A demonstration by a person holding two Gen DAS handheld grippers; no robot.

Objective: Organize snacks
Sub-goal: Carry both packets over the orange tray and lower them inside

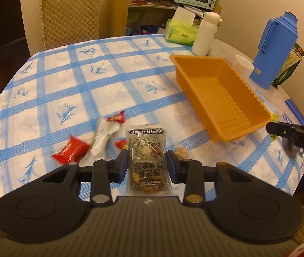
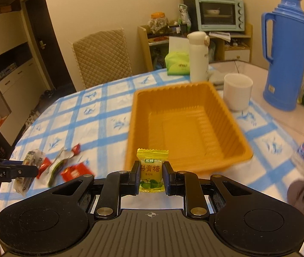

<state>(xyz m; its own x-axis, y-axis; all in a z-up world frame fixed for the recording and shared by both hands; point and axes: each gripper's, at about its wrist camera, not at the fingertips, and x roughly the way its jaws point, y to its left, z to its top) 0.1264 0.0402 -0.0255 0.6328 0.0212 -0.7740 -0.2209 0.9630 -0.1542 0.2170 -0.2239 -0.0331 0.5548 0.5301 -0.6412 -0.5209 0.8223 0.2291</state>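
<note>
Grippers, two in number, are black plastic with ribbed bases and blue-padded fingers. The left gripper [image 1: 147, 167] is closed on a clear, crinkled nut-and-seed snack packet [image 1: 146, 158], rectangular, with printed text and a serrated top edge; the packet stands upright between the pads above the near edge of the table. The right gripper [image 2: 152, 178] is closed on a small yellow candy [image 2: 152, 170] in a glossy wrapper with zigzag ends and a green leaf print, held upright in front of the near rim of the tray.

On the table, just beyond the left gripper, lie loose snacks: two red foil sachets clearly visible, one [image 1: 70, 152] nearer the left edge and one [image 1: 116, 118] farther in, a third red wrapper [image 1: 120, 144] partly hidden behind the held packet, and one silver-and-green pouch [image 1: 103, 138] between them. All are motion-blurred.

The orange plastic tray [image 2: 186, 128] is rectangular, with ribbed walls and a flat floor, and sits toward the right side of the table. The blue-and-white checked tablecloth [image 1: 66, 75] has a woven texture and leaf motifs.

Beyond the tray stand one white cup [image 2: 237, 91], one white cylindrical flask [image 2: 199, 56], one green tissue pack [image 2: 177, 64], and one blue plastic thermos jug [image 2: 286, 51] near the far right edge.
</note>
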